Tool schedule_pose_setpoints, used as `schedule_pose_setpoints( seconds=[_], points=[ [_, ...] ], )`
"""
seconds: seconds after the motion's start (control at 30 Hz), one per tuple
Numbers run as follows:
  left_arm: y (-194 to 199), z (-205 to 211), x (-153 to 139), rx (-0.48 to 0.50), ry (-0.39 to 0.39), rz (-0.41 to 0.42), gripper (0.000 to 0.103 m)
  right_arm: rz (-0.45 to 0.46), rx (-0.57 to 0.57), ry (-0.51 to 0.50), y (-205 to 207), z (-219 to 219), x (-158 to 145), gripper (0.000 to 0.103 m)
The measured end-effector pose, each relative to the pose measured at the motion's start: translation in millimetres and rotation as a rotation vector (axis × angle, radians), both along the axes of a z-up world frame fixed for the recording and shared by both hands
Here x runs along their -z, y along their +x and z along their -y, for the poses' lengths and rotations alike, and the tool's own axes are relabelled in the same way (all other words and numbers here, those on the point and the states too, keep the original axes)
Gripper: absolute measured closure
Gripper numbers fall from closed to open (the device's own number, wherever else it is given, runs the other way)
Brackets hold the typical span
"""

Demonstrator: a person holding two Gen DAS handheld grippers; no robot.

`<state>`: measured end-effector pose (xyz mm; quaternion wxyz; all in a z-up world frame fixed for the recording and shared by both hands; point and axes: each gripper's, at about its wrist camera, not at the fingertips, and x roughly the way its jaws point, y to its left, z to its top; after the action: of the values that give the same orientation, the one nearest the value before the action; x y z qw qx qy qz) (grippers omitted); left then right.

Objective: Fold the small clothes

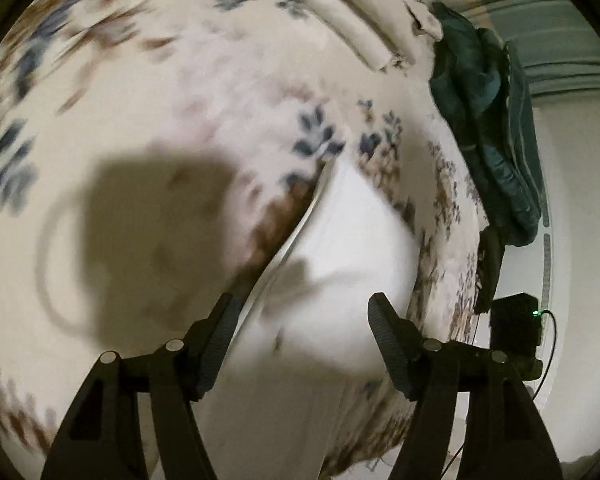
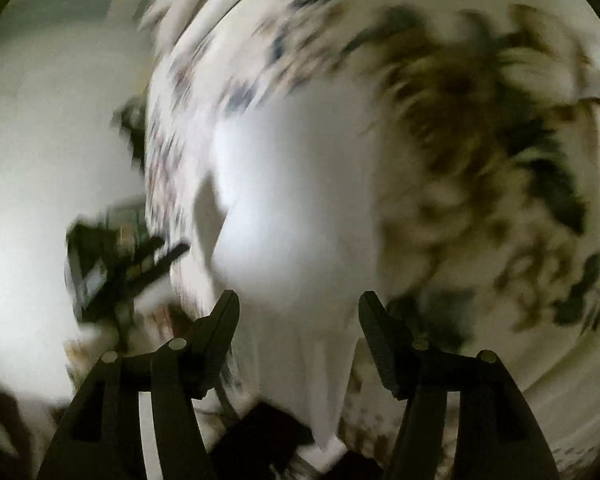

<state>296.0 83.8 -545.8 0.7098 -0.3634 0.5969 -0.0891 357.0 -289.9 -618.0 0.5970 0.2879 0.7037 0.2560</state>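
Okay, L gripper (image 1: 300,312) fingers apart, nothing held | R gripper (image 2: 298,312) fingers apart too, view blurry | white garment (image 1: 340,240) flat on floral bed cover (image 1: 160,80), lying btwn both fingers | I'd judge I'm lining up for a hem grab.

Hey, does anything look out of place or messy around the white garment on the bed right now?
Nothing looks damaged or spilled. The white garment lies on the floral bedspread, one edge curled up. A dark teal garment is heaped at the bed's edge, unfolded. Both the left gripper and right gripper are open. The right view is blurred.
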Motion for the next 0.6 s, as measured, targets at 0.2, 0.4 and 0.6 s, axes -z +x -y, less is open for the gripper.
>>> schedule_pose_setpoints(
  seconds=[0.2, 0.4, 0.6],
  points=[
    [54.0, 41.9, 53.8, 0.122, -0.014, -0.080, 0.042, -0.129, 0.127, -0.014, 15.8, 4.2, 53.4, 0.039],
    [53.8, 44.1, 39.3, 0.201, 0.033, -0.008, 0.096, -0.190, 0.185, 0.021, -17.9, -12.4, 63.2, 0.092],
    [61.5, 2.3, 31.3, 0.147, -0.044, -0.030, 0.095, -0.230, 0.284, 0.025, -40.3, -13.0, 62.0, 0.090]
  ],
)
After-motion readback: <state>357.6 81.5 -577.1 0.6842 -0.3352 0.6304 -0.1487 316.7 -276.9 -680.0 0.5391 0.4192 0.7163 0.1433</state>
